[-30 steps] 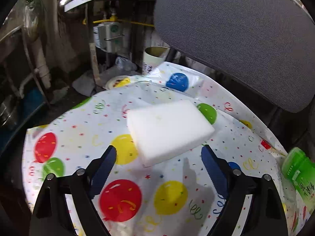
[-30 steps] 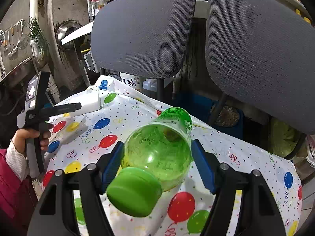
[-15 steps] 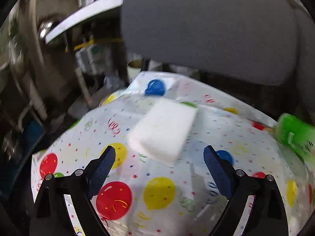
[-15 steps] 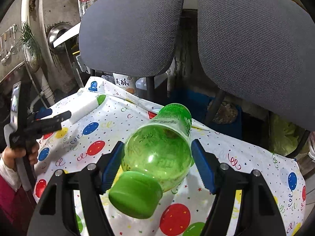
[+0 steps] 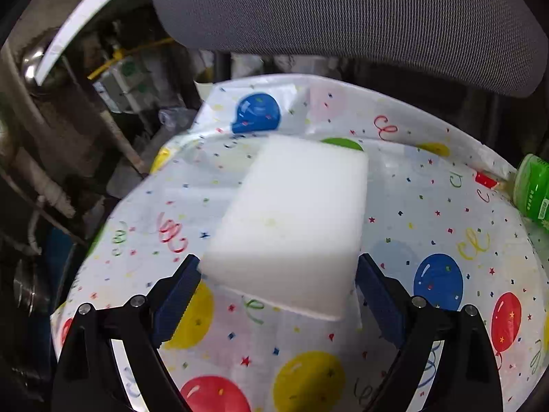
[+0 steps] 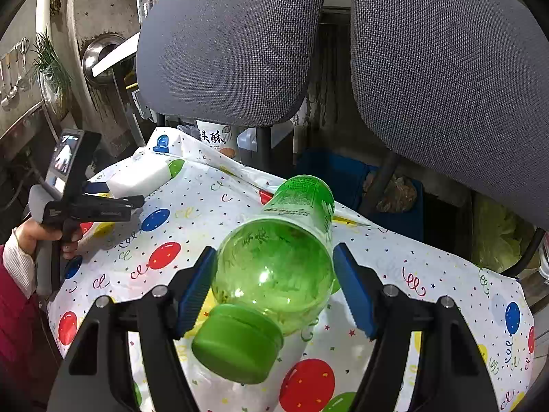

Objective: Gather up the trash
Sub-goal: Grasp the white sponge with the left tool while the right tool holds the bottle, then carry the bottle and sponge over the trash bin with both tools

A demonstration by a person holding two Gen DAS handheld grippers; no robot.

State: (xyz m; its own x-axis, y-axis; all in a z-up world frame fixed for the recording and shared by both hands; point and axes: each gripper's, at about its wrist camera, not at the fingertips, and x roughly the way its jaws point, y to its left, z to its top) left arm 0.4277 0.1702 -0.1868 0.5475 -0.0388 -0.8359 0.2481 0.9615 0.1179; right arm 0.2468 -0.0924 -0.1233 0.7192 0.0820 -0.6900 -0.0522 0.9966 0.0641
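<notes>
Now the left gripper stands wide around the soft, light white sponge, best squeezed at its long sides, while the right gripper hugs the slippery green bottle beside that sponge.

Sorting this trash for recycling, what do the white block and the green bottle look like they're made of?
White block: probably soft foam or sponge, matte, with rounded edges and no sheen. Green bottle: likely clear tinted plastic, glossy, with highlights on its shoulder and an opaque green cap.

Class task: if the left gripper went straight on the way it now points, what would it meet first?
Most likely the white sponge, which already lies between the open left gripper fingers on the balloon tablecloth.
</notes>
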